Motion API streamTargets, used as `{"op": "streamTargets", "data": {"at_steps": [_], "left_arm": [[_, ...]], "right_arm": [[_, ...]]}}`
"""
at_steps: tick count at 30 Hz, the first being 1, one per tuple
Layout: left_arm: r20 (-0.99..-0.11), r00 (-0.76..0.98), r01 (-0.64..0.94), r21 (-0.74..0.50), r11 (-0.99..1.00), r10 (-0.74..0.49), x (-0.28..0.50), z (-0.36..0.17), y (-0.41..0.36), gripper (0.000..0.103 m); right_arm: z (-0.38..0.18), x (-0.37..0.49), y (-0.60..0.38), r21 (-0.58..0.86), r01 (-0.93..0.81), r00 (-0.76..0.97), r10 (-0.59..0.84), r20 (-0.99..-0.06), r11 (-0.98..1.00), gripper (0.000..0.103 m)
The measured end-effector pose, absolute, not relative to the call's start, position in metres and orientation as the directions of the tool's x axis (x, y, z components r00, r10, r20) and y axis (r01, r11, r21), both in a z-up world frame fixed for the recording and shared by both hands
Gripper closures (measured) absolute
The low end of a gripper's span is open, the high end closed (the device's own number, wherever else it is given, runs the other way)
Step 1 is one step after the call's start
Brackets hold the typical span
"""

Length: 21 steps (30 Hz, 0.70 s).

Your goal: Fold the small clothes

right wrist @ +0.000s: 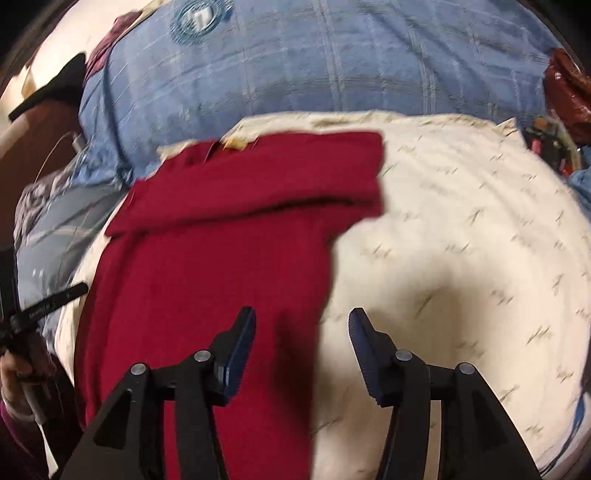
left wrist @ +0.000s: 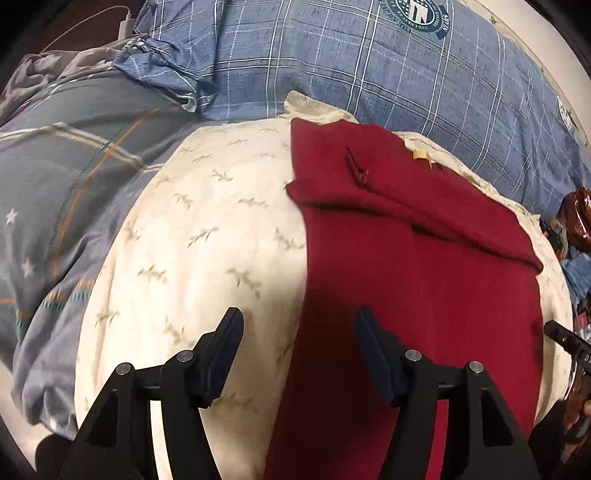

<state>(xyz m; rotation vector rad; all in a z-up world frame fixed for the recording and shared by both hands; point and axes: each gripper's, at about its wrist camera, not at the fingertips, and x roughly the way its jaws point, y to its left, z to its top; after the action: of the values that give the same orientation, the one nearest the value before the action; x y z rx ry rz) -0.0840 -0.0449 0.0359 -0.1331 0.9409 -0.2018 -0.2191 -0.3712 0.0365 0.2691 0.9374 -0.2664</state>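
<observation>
Nearest the left wrist camera, the left tool (left wrist: 299,326) is hovering with its jaws standing apart and nothing between them; one finger is hanging over the cream cloth (left wrist: 192,236), the other over the red garment (left wrist: 417,280). In the right wrist view, which is blurred, the right tool (right wrist: 302,326) is likewise gaping wide and gripping nothing, its left finger showing against the red garment (right wrist: 207,266) and its right finger against the cream cloth (right wrist: 461,236).

The red garment is lying flat on the cream cloth, running away from both cameras as a long strip. At its far end a folded-over flap is lying across it, forming a wider band with a small loop and a tan label near the far edge. The cream cloth, printed with small pale sprigs, is spreading out on both sides of the garment.

At the left edge of the right wrist view, a person's hand (right wrist: 16,373) is gripping a dark handle.

Beyond the cream cloth, a blue checked bedcover (left wrist: 369,62) with a round teal emblem is covering the bed. To the left, a grey quilt (left wrist: 55,177) with stripes and stars is bunching up. Farthest back, a white cable (left wrist: 92,18) is trailing.
</observation>
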Motion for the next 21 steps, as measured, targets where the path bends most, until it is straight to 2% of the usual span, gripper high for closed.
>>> {"op": "streamTargets", "data": {"at_steps": [5,9,21], "left_arm": [[-0.794,0.56,0.1,-0.22,0.97,-0.238,-0.098,0.033,-0.038,0.041],[-0.8,0.548,0.088,-0.236,0.968,-0.245,-0.105,0.031,-0.032,0.041],[-0.812,0.536,0.108,-0.204,0.973,-0.23,-0.131,0.026,-0.035,0.041]], "right_arm": [[0.026,-0.224,-0.358,0.131,0.335,0.548,-0.079,-0.833,0.933,0.048],[0.03,-0.23,-0.352,0.139,0.323,0.553,-0.067,-0.831,0.936,0.035],[0.022,-0.248,-0.337,0.133,0.291,0.526,-0.042,-0.849,0.947,0.034]]}}
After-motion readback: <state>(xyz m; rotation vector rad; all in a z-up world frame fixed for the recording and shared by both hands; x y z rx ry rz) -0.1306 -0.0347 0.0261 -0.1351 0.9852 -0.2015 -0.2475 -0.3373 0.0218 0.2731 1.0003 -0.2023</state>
